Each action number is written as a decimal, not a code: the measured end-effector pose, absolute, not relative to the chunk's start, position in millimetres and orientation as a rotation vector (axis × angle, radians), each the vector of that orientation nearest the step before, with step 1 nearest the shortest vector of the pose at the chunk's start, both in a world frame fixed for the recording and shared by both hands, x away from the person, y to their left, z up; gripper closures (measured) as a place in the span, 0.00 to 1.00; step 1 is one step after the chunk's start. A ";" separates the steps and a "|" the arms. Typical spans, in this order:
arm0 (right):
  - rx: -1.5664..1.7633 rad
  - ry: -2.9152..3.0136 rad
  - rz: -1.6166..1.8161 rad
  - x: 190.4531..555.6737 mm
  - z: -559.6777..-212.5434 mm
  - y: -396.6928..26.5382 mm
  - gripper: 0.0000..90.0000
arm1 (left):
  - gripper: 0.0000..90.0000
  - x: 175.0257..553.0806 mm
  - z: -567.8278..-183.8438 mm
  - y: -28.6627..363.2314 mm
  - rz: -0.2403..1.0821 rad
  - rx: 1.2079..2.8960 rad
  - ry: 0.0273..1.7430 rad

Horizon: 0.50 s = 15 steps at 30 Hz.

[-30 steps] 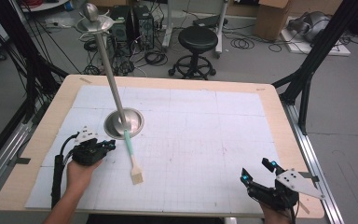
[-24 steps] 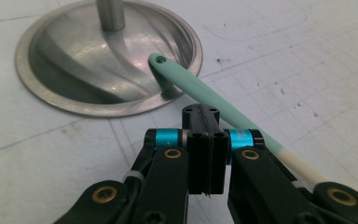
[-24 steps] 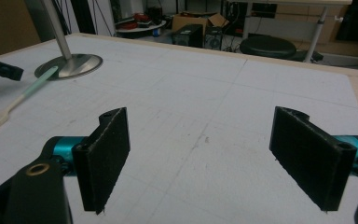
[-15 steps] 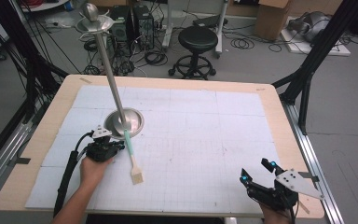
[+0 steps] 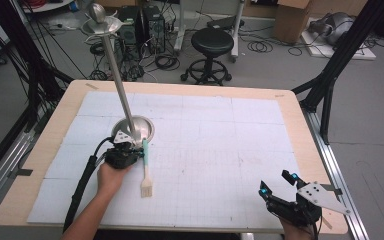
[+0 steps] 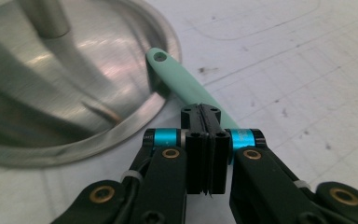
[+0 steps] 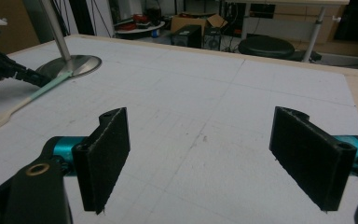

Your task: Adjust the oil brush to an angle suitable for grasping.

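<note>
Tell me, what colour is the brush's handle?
Mint green, best seen in the left gripper view: the brush's handle runs beside the steel base.

A brush with a mint-green handle and pale wooden head lies flat. Its handle end touches the round steel base, head pointing away from it

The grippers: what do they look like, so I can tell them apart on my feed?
Both are black with cyan bands by the flat black pads. The left gripper trails a thick black cable along the bare forearm. The right gripper carries a grey three-cornered plate with dark dots.
</note>
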State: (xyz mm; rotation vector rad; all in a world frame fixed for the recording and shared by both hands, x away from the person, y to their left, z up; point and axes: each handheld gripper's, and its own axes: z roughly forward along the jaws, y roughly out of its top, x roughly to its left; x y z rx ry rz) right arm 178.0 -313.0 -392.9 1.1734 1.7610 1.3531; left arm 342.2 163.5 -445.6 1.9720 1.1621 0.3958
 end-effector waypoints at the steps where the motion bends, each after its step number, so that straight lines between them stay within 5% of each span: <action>1: 1.175 1.762 1.356 177.7 -392.7 -312.8 0.21 | 0.97 343.0 -445.8 155.6 0.395 1.988 1.138; 15: 1.177 1.767 1.352 176.8 -393.1 -313.1 0.21 | 0.96 345.0 -446.1 134.3 0.321 2.000 1.088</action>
